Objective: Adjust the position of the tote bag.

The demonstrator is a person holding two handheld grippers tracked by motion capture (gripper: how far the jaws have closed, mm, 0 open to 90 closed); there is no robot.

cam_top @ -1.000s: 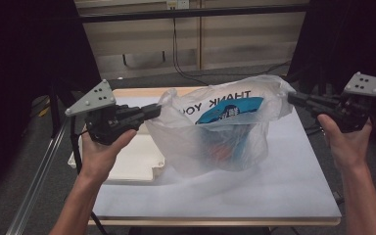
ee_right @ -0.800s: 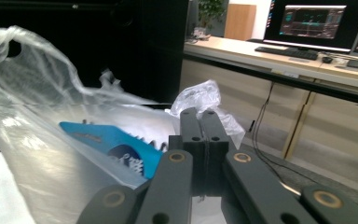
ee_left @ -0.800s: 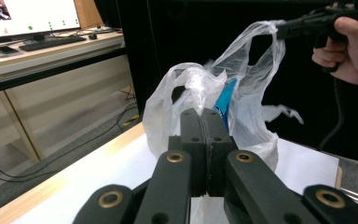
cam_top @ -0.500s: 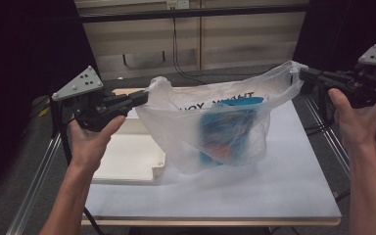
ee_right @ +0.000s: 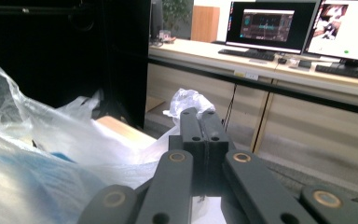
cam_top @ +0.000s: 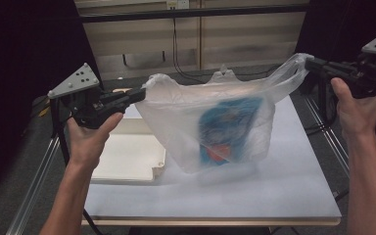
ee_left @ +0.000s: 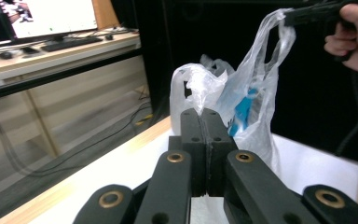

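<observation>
A clear plastic bag (cam_top: 210, 122) with blue print hangs stretched between both grippers, its bottom just above the white table (cam_top: 274, 196). Blue and orange contents (cam_top: 223, 132) show through it. My left gripper (cam_top: 139, 93) is shut on the bag's left handle (ee_left: 200, 86). At the upper right, my right gripper (cam_top: 308, 63) is shut on the right handle (ee_right: 189, 100), held higher than the left. In the left gripper view the bag (ee_left: 247, 98) hangs beyond the closed jaws, and the other hand and its gripper (ee_left: 317, 11) pinch the far handle.
A cream tray (cam_top: 127, 156) lies on the table's left part under the left hand. Metal frame rails (cam_top: 34, 186) run along both table sides. A desk with monitors (ee_right: 279, 21) stands beyond the table.
Both grippers lifted the bag's handles up and apart; the bag rose from resting slumped on the table to hanging taut. The right hand went up and outward.
</observation>
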